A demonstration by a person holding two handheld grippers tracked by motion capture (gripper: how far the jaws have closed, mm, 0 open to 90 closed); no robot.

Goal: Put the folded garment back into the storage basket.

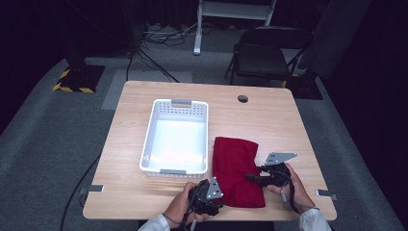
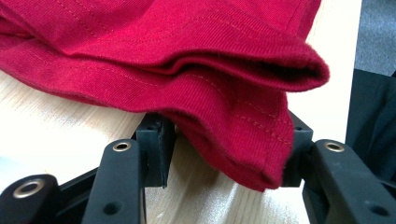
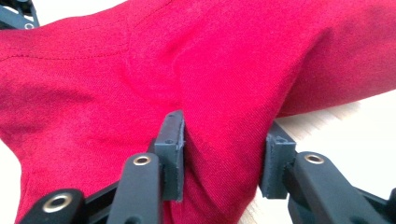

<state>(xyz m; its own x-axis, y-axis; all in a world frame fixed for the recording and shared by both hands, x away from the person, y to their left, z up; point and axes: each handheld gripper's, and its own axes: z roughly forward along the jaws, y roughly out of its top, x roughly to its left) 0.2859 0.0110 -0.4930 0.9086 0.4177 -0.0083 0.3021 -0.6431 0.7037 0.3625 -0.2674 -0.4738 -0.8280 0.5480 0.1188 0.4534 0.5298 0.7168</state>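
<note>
Folded red garment [image 1: 236, 171] lying on the wooden table [image 1: 269, 115], just right of the white basket [image 1: 176, 134], its near edge close to the table's front edge. The left gripper [image 1: 208, 193] meets the garment at its near-left corner; in the left gripper view the stacked, hemmed layers of that corner [image 2: 243, 140] sit between the 2 jaws, which are closed in to a moderate gap with both pads against the cloth. The right gripper [image 1: 262, 175] works from the garment's right edge; in the right gripper view a raised bunch of fabric [image 3: 224, 140] is pinched between its pads, so the jaws stand partly apart on the thickness of cloth. Judged from the knit surface and the sagging folds, the garment is light, soft and limp, not fragile and unlikely to slip; it will droop and unfold unless held at 2 separated points through all layers, as at the corner and the opposite edge. The basket, left of the garment, is perforated-walled and holds nothing.
</note>
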